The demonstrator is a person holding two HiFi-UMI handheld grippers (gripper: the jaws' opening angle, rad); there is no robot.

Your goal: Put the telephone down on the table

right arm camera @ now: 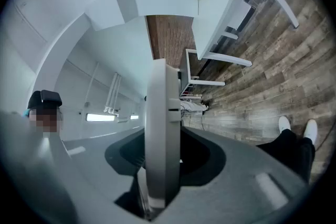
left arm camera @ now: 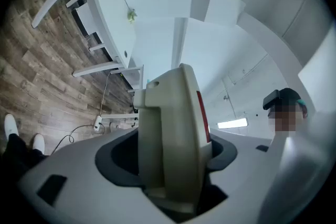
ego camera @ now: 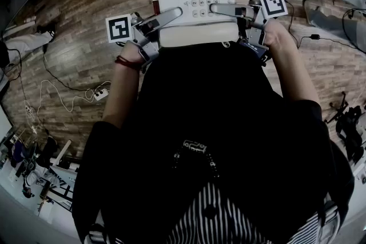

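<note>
Telephone (ego camera: 193, 11) spans between left tool (ego camera: 167, 18) and right tool (ego camera: 224, 9), gripped by both.

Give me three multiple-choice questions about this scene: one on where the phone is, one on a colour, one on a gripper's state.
1. Where is the cream push-button telephone? A on a white table; B held up over the wooden plank floor; C on a chair.
2. That floor's colour? A brown; B green; C white.
3. The right gripper is: A open, empty; B shut on the telephone; C holding a cable.
Answers: B, floor shows around it; A, brown wood; B, jaws clamp its thin edge.
</note>
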